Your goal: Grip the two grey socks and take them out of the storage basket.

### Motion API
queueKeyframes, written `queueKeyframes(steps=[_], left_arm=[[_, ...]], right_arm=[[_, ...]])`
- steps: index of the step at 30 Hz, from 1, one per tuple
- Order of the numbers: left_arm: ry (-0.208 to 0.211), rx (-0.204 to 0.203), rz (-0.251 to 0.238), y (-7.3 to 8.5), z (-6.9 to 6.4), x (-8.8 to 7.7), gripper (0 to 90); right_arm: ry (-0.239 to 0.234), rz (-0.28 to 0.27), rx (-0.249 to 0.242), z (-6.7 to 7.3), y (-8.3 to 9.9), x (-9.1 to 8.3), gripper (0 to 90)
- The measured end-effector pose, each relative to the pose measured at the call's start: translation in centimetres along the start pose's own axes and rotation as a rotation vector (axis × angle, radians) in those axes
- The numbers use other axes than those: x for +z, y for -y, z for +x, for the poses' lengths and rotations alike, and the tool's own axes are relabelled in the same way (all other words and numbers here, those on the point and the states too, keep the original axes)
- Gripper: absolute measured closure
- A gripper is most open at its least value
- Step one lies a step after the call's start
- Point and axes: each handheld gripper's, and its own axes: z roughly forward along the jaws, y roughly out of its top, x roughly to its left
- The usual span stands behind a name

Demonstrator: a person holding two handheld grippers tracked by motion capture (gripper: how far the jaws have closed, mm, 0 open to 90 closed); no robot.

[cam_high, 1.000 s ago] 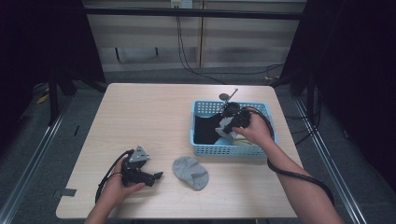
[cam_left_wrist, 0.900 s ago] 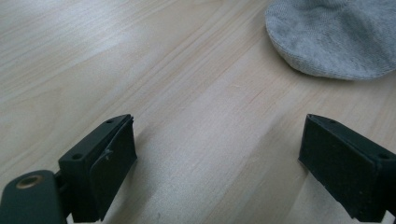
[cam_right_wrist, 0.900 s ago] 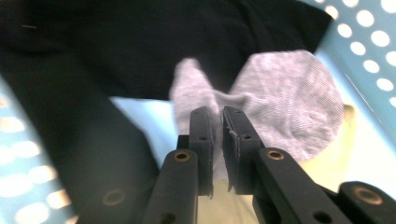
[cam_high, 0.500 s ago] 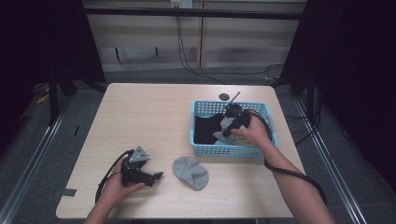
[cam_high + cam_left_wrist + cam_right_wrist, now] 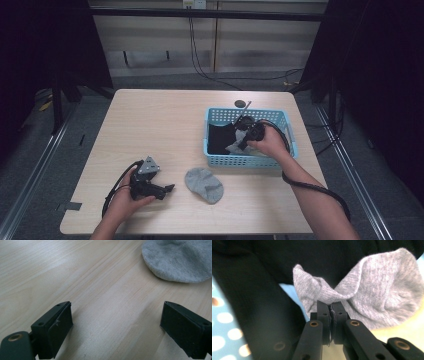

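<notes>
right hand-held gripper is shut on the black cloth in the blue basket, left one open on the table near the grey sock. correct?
Not quite. The right hand-held gripper is shut on a grey sock, not the black cloth beside it, as the right gripper view shows. The rest holds: blue basket, left hand-held gripper open near the other grey sock.

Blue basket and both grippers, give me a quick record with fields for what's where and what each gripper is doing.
basket: blue basket on the table's right half, holding black cloth and a grey sock
right gripper: right gripper inside the basket, jaws shut on a fold of that grey sock
left gripper: left gripper low over bare table near the front edge, jaws wide open, holding nothing
loose item: second grey sock lying flat on the table, just beyond the left gripper
</notes>
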Motion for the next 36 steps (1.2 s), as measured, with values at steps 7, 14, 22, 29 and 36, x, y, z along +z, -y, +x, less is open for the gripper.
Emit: queueKeyframes(steps=[7,14,22,29,36], left_arm=[[0.000,0.001,0.000,0.0,0.0,0.0,9.8],[0.000,0.000,0.000,0.0,0.0,0.0,9.8],[-0.002,-0.007,-0.007,0.0,0.0,0.0,9.8],[-0.002,-0.007,-0.007,0.0,0.0,0.0,9.9],[-0.001,-0.008,-0.008,0.0,0.0,0.0,9.8]], right_arm=[[-0.008,-0.044,-0.015,0.6,-0.2,-2.8,88.1],[-0.014,-0.074,-0.016,0.8,-0.3,-5.2,88.3],[-0.014,-0.092,-0.032,1.5,-0.5,-7.1,88.3],[-0.006,-0.104,-0.066,2.4,-0.7,-8.4,88.3],[-0.003,-0.110,-0.118,4.1,-1.1,-9.2,88.3]])
